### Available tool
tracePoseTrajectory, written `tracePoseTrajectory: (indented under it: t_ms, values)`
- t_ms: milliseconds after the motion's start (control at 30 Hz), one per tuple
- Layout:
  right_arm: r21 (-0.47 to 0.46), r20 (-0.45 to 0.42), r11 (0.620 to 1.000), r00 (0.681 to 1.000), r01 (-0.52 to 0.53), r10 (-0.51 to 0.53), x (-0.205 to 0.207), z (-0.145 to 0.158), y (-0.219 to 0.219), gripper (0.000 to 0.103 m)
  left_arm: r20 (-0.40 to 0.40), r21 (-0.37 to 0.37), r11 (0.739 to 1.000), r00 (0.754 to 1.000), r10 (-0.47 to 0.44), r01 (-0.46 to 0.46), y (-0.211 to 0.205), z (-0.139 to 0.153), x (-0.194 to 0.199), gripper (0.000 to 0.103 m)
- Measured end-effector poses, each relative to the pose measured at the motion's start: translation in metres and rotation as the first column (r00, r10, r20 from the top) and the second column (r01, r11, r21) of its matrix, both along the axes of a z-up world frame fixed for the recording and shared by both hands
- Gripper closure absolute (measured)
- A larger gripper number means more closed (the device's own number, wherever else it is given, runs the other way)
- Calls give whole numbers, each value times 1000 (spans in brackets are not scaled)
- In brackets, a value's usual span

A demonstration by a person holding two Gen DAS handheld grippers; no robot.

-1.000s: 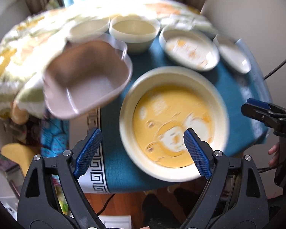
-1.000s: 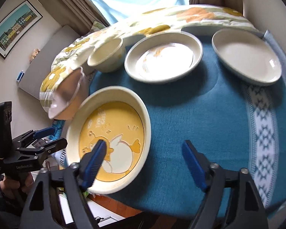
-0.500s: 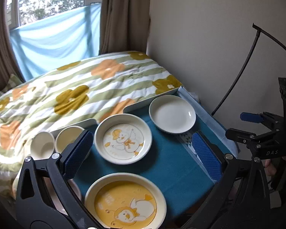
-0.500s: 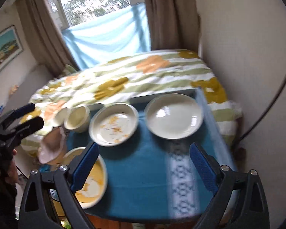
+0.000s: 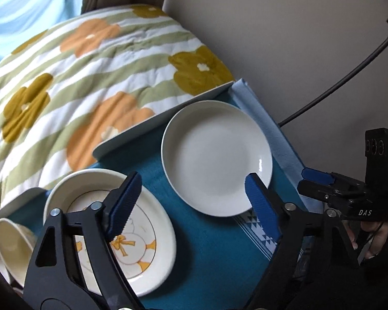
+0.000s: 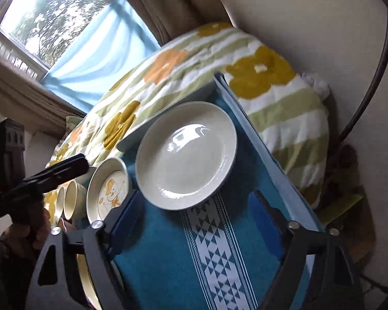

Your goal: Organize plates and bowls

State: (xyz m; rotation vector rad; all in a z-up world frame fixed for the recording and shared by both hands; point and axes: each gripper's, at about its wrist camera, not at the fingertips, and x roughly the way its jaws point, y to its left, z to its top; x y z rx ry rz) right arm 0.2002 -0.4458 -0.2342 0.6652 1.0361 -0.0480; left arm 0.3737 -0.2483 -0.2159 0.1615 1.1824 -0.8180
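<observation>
One marking is legible: the white letters "DAS" printed on the black body of the right gripper [image 5: 320,180], seen at the right edge of the left wrist view.

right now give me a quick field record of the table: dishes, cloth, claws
plain plate: white plate at the table's far end, empty, beside the duck plate
duck plate: white plate with duck print, empty
cups: two cream cups on the duck plate's far side from the plain plate
cloth: teal cloth with a white patterned band
left claw: left claw above the two plates, empty, jaws just been closing
right claw: right claw over the band, empty, jaws just been closing
</observation>
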Motion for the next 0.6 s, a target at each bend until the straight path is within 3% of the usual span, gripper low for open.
tracePoseTrajectory:
  t_ms: [67,233,333,400,600]
  values:
    - [31,-29,999,1000,9,-8,12,-22,-4,42,-47,28,1000,999,-5,6,-13,-24,14,38]
    - [78,-58,997,998,20,-15,30,-48,-10,58,-111,83,996,994,-7,16,-28,-64,38,49]
    - [80,-73,997,997,23,-17,35,-56,-12,67,-129,94,995,991,-13,25,-32,-77,44,53]
    - [78,-82,996,996,43,-37,38,-60,-16,67,-139,98,995,990,-14,27,-34,-83,49,57]
    - [38,-101,997,993,71,-66,46,-63,-19,87,-144,113,993,989,-17,33,-35,-91,55,84]
